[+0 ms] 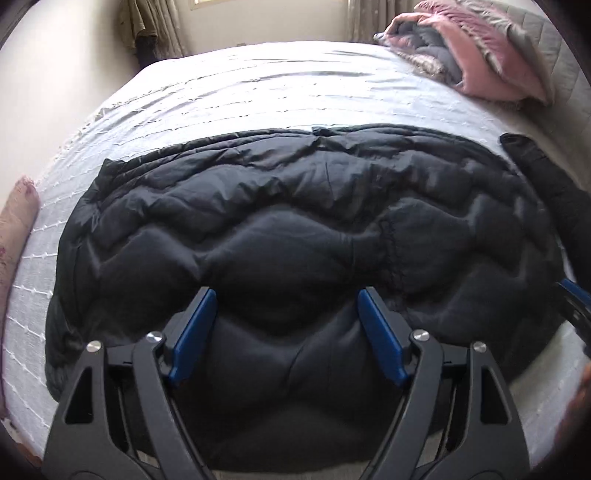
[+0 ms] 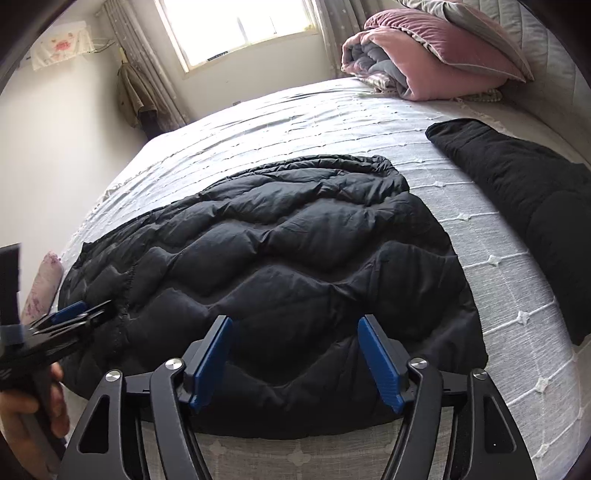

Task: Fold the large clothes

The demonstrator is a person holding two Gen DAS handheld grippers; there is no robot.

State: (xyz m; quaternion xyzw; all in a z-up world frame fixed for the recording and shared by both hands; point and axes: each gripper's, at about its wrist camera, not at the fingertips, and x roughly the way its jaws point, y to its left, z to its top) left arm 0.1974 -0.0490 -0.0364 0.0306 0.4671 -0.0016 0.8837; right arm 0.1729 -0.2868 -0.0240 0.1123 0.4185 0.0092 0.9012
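A big black quilted puffer jacket [image 1: 295,221] lies flat on the white bedspread [image 1: 258,85], near the bed's front edge. My left gripper [image 1: 286,295] hovers over its near part, blue pads apart and nothing between them. In the right wrist view the same jacket [image 2: 277,251] spreads out ahead, and my right gripper [image 2: 294,325] hangs open over its near hem, clear of the cloth. The left gripper [image 2: 88,314] shows at the left, held by a hand [image 2: 33,410]. The right gripper's tip [image 1: 576,299] peeks in at the left view's right edge.
A second black garment [image 2: 517,184], folded, lies on the bed to the jacket's right. Pink and grey quilts [image 2: 436,62] are piled at the far right by the headboard. A pink pillow [image 1: 18,221] sits at the left edge. A window [image 2: 240,29] and curtains stand behind the bed.
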